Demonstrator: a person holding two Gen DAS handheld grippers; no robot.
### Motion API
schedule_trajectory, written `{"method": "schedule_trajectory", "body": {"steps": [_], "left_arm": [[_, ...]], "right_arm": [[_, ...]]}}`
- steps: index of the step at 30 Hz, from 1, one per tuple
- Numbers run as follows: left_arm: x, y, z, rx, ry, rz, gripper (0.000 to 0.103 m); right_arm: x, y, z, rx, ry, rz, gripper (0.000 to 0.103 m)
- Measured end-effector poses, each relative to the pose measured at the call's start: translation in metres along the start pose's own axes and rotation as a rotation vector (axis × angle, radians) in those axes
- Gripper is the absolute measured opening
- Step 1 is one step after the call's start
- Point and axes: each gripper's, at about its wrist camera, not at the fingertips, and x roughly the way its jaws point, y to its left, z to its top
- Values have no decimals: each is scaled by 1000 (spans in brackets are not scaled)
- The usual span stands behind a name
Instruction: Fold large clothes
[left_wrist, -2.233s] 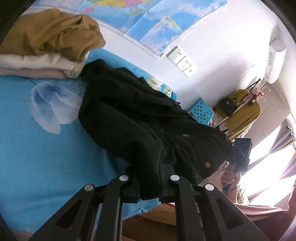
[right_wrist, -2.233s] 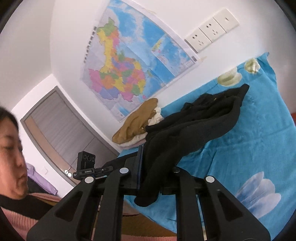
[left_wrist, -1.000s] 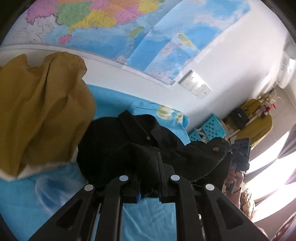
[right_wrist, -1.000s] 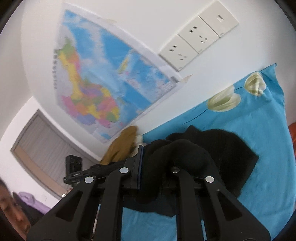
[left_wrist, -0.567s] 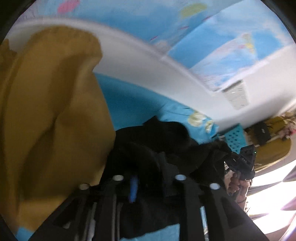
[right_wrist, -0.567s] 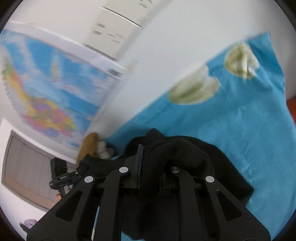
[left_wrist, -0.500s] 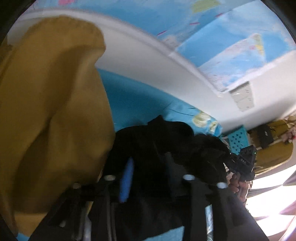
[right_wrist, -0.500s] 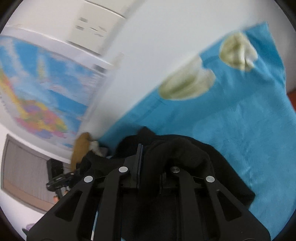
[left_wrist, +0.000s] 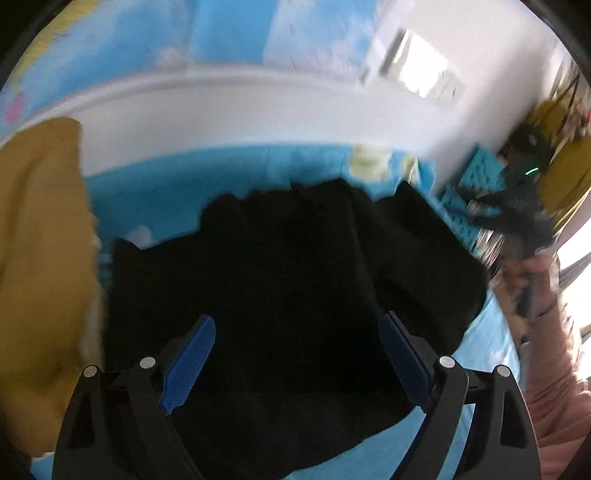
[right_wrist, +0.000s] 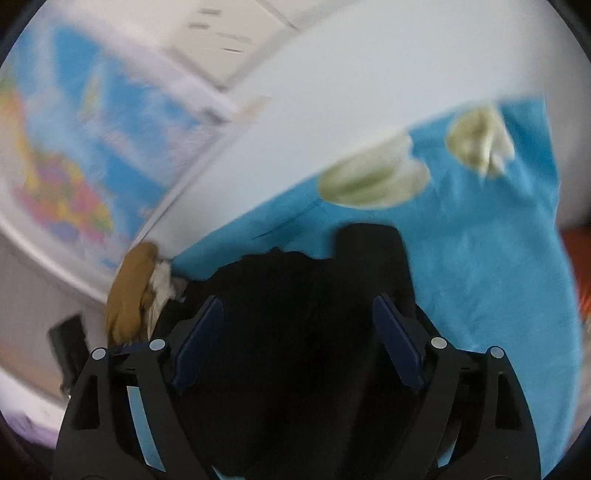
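Left gripper (left_wrist: 299, 325): my fingers are spread wide, blue pads (left_wrist: 190, 360) well apart, nothing pinched; the coat lies below the gap.
Right gripper (right_wrist: 297, 308): also wide, both pads (right_wrist: 397, 341) clear of each other, with the coat under them and not clamped.
Coat (left_wrist: 288, 280): a black heap on the blue sheet (left_wrist: 177, 184), bunched into thick folds, its far edge near the wall.
Only in left view: my right hand (left_wrist: 524, 273) in a pink sleeve at the right edge, holding the other gripper; a teal basket (left_wrist: 476, 181) beyond the bed corner; a bright window on the far right; a mustard garment (left_wrist: 40, 266) filling the left side, just beside the coat.
Only in right view: the sheet's pale flower prints (right_wrist: 373, 175) beyond the coat (right_wrist: 295, 332); the bed's right edge dropping away to something orange; a dark device (right_wrist: 70, 343) at lower left, too blurred to name.
In both: a map (right_wrist: 85, 147) and white wall sockets (left_wrist: 417, 70) on the wall above the bed.
Pile: from the right view the mustard garment (right_wrist: 131, 291) sits on something cream, touching the coat's left end.
In the way: the coat hides the sheet under both grippers; both views are smeared.
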Motion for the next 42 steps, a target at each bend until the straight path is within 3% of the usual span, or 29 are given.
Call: {"method": "schedule_trajectory", "body": {"steps": [2, 4, 6, 7, 8, 9, 10, 16, 19, 21, 23, 25, 27, 29, 32, 35, 37, 38, 39, 40, 42], "left_arm": [[18, -1, -3, -1, 37, -17, 87], [28, -1, -2, -1, 40, -19, 87], [32, 1, -2, 14, 31, 1, 76], [35, 2, -1, 14, 35, 29, 59], [38, 4, -1, 9, 42, 52, 34], [42, 10, 1, -14, 53, 91, 22], [43, 17, 2, -40, 55, 113, 0], [27, 53, 8, -151, -11, 135, 1], [24, 61, 5, -164, -17, 138, 1], [19, 62, -3, -167, -23, 122, 21], [6, 58, -14, -135, -47, 99, 47], [-7, 52, -27, -93, -75, 124, 56], [-18, 45, -42, -63, -96, 110, 59], [-33, 41, -62, -37, -138, 91, 65], [-43, 33, -82, -22, -168, 72, 82], [-41, 24, -103, 9, -163, 111, 88], [-34, 23, -110, 18, -150, 146, 88], [-29, 23, -111, 24, -150, 158, 87], [-24, 23, -111, 29, -158, 166, 86], [-23, 24, -112, 27, -169, 169, 81], [-19, 27, -108, 1, -172, 210, 61]], "right_arm": [[-10, 9, -10, -93, 5, -31, 84], [-8, 19, -29, -215, 55, -137, 84], [5, 22, -50, -293, 126, -198, 79], [11, 20, -57, -315, 149, -208, 60], [12, 16, -63, -328, 163, -220, 33], [17, 15, -66, -337, 163, -240, 20], [17, 11, -66, -331, 153, -237, 8], [-40, -3, -35, -208, -91, -178, 2], [-34, -21, -29, -158, -96, -236, 2], [-13, -41, -33, -103, -27, -239, 2], [-3, -46, -41, -105, -2, -244, 4], [-9, -49, -44, -81, -13, -216, 14], [-24, -45, -50, -90, -55, -177, 30], [-40, -37, -58, -121, -88, -167, 65], [-59, -24, -83, -164, -136, -175, 72], [-59, -22, -107, -182, -108, -178, 80], [-48, -17, -115, -214, -89, -215, 76], [-45, -17, -117, -215, -87, -220, 55], [-39, -18, -116, -203, -78, -209, 43], [-35, -18, -116, -204, -69, -210, 30], [-40, -6, -112, -250, -98, -243, 23]]}}
